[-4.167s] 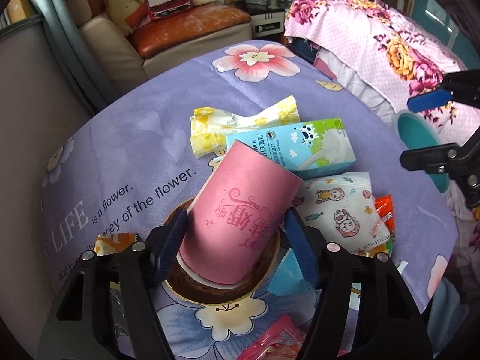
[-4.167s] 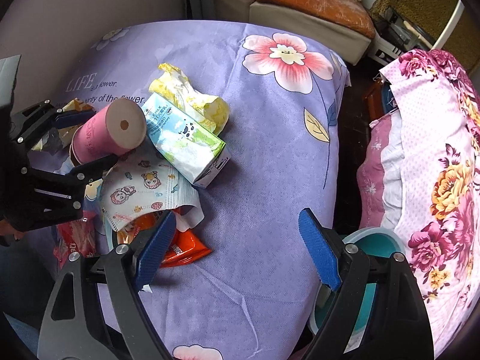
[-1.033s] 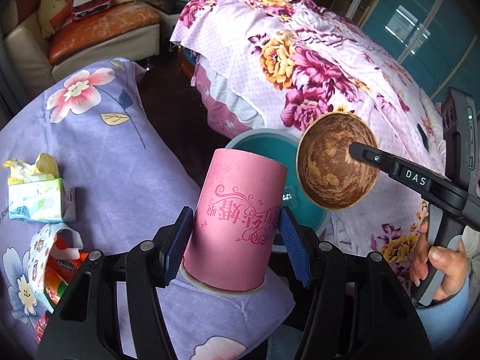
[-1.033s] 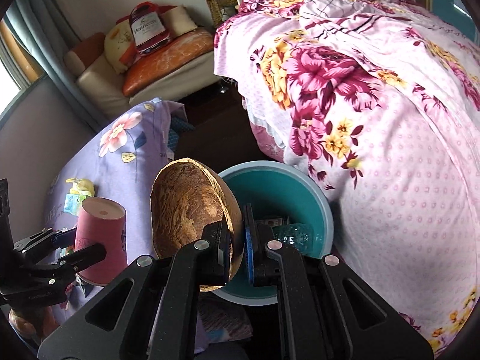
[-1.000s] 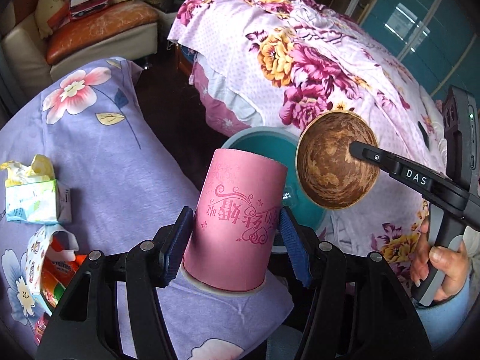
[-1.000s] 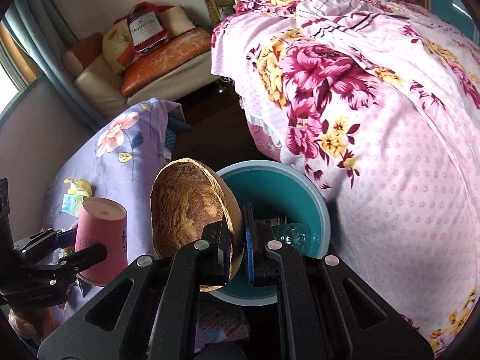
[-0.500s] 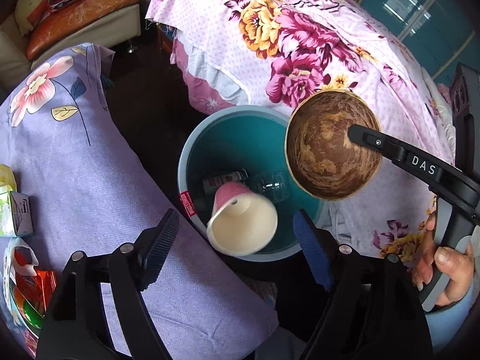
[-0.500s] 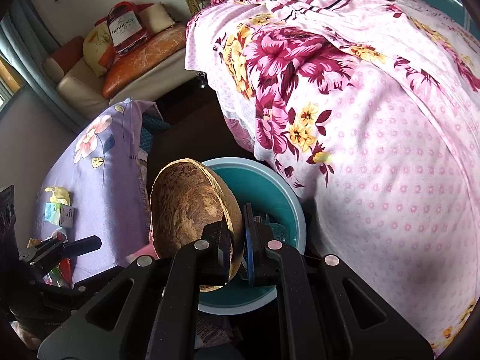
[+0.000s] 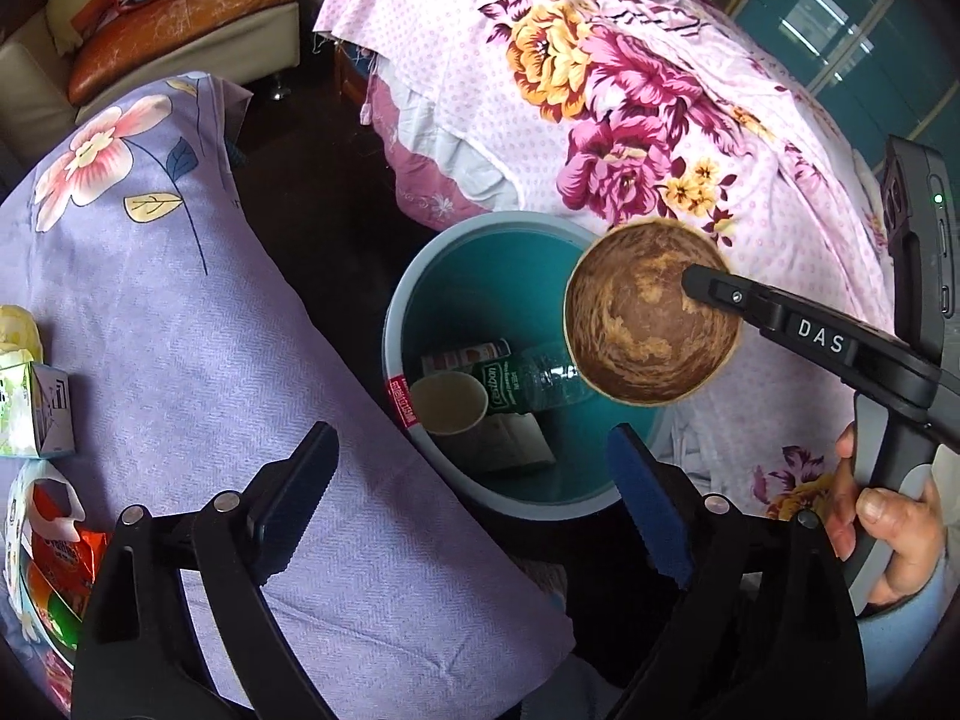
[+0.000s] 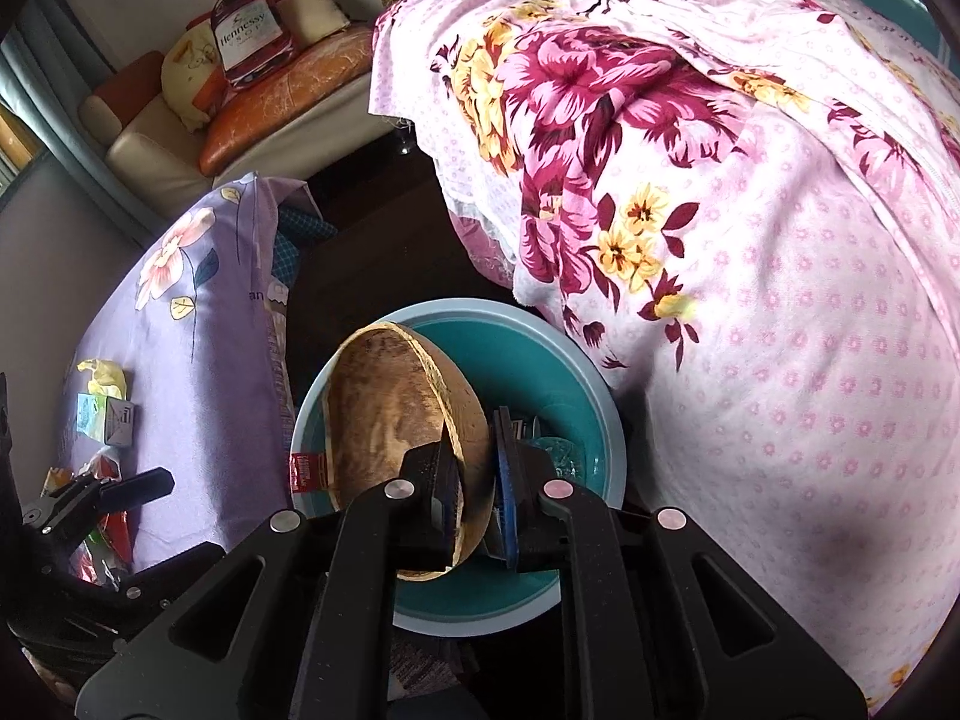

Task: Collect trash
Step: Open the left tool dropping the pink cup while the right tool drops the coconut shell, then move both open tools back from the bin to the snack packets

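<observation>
Lilac flowered cloth (image 9: 180, 312) covers the surface on the left, and the leftover trash sits along its far left edge: a crumpled yellow wrapper (image 9: 18, 330), a white-and-green milk carton (image 9: 36, 414) just below it, and a heap of orange and green snack packets (image 9: 54, 576) with a white printed bag on top.

Next over, the left gripper (image 9: 474, 504) hangs above the near rim of the round teal plastic bin (image 9: 396, 324), jaws spread wide and still opening, nothing between the blue pads. Inside the bin you can see the pink paper cup (image 9: 449, 403) lying with its cream-coloured mouth facing up, against the near-left wall. Beside it there's a clear plastic bottle with a green label (image 9: 528, 381), a small printed carton behind, and some whitish paper under the cup.

Further right, the brown half coconut shell (image 9: 651, 315) is held out over the right side of the bin by the right gripper (image 10: 477, 474). In the right wrist view its rim sits between the two pads; the jaws are just starting to part, but the left pad is still against the inner wall and the shell hasn't dropped, tilted on edge above the bin.

Far right, a hand (image 9: 882, 516) grips the handle of that gripper, with the pink floral bedspread (image 9: 630, 90) behind.
</observation>
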Motion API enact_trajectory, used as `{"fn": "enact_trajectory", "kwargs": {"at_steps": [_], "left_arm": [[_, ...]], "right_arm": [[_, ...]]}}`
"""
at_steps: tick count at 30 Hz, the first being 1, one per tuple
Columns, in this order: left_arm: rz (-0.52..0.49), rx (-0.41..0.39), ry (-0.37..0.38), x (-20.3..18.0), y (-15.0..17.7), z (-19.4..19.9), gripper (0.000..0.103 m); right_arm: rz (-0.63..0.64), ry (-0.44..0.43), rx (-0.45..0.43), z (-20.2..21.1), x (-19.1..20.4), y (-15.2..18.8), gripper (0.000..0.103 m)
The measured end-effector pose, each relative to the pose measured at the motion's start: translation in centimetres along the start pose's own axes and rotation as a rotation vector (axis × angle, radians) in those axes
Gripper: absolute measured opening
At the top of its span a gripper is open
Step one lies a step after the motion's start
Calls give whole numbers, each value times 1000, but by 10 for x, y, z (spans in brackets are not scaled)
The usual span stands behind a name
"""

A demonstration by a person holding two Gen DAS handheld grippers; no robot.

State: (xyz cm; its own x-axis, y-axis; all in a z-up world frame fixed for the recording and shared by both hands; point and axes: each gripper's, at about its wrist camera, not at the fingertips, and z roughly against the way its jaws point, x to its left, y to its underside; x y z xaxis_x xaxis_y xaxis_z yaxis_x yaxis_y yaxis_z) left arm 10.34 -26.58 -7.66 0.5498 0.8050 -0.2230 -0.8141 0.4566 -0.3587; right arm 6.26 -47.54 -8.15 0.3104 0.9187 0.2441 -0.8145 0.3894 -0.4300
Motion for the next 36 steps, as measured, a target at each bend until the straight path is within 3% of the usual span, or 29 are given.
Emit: {"fn": "enact_trajectory", "kwargs": {"at_steps": [9,15,36], "left_arm": [[48,1,21,15,5,5,91],[59,-15,30,19,11,13,91],[144,-109,78,63,48,66,91]], "right_arm": [[-4,8,5,-2,4,1,43],[-9,11,4,6,10,1,71],[152,43,-9,45,93,18,74]]}}
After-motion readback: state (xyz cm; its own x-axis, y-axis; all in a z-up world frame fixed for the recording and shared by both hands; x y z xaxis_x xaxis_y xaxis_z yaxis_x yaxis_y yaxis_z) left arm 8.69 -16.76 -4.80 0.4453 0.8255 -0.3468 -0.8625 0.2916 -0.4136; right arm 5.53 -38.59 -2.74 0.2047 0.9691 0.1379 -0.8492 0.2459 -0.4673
